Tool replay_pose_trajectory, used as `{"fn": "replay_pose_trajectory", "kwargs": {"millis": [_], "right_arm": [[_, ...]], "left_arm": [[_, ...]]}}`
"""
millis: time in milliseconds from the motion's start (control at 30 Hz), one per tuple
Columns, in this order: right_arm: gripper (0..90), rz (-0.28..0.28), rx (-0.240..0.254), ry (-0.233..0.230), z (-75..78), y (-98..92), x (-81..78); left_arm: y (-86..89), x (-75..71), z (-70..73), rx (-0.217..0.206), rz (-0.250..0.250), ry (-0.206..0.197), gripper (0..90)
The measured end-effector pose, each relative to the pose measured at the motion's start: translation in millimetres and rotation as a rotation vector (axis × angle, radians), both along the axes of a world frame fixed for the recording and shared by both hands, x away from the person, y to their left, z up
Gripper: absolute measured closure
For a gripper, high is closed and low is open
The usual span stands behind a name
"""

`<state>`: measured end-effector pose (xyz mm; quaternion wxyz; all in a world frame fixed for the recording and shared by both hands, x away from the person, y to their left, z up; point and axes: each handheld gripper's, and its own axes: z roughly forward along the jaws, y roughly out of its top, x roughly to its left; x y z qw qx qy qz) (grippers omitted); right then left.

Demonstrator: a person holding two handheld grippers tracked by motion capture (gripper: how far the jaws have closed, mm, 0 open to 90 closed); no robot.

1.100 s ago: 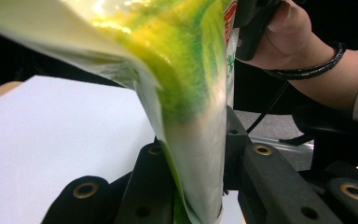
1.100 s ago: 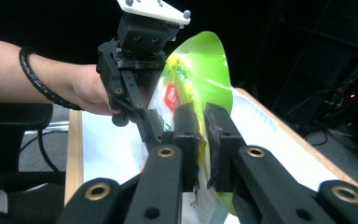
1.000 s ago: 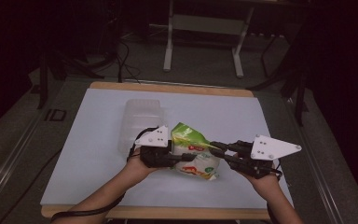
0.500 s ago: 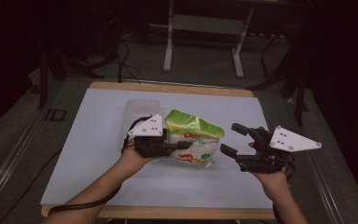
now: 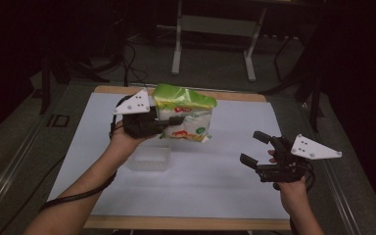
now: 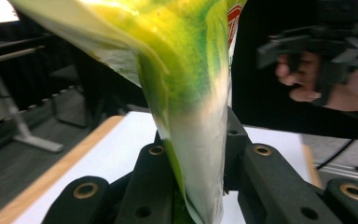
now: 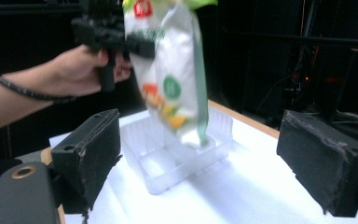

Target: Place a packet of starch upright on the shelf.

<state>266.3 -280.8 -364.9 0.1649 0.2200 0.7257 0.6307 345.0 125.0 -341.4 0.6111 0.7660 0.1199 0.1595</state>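
Note:
A green and white snack bag (image 5: pixel 186 117) hangs in the air above the white table (image 5: pixel 215 191). My left gripper (image 5: pixel 165 126) is shut on the bag's left edge. In the left gripper view the bag (image 6: pixel 191 93) rises upward, pinched between the jaws. A clear plastic tray (image 5: pixel 149 159) rests on the table under my left hand, below the bag. Toward the table's right side, my right gripper (image 5: pixel 255 148) is open with nothing in it. In the right gripper view the bag (image 7: pixel 172 79) dangles over the tray (image 7: pixel 182 158), beyond the wide-open jaws.
The table's wooden rim (image 5: pixel 186 223) runs along the near side. A metal stand (image 5: pixel 213 29) and cables lie on the dark floor behind the table. White tabletop lies between the tray and the right gripper.
The right gripper has let go of the bag and drawn back to the right. The left gripper has lifted the bag up and back, over the tray.

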Motion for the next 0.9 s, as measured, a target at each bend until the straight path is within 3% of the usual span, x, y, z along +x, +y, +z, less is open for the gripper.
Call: {"fn": "replay_pose_trajectory", "kwargs": {"millis": [233, 367, 433, 533, 667, 900], "right_arm": [[15.4, -0.027, -0.008, 0.040, -7.9, -5.9, 0.9], [15.2, -0.018, -0.032, 0.036, -12.8, -7.9, 2.0], [15.1, -0.018, -0.042, 0.040, -15.8, -9.3, 2.3], [15.2, -0.015, -0.048, 0.055, -20.8, -12.3, 3.1], [15.2, -0.013, -0.035, 0.074, -27.7, -16.9, 4.5], [15.2, 0.003, -0.047, 0.093, -35.0, -19.1, 4.0]], "left_arm": [[27.9, 22.8, -1.8, 0.002, 0.070, -0.020, 79.4], [42.4, 35.8, -9.4, 0.013, 0.099, -0.027, 79.4], [49.5, 42.6, -13.9, 0.030, 0.106, -0.029, 79.5], [60.5, 53.5, -22.9, 0.011, 0.100, -0.006, 79.5], [70.0, 64.6, -35.7, 0.007, 0.110, -0.018, 79.5], [79.3, 82.8, -61.8, 0.044, 0.152, 0.048, 79.4]]}}
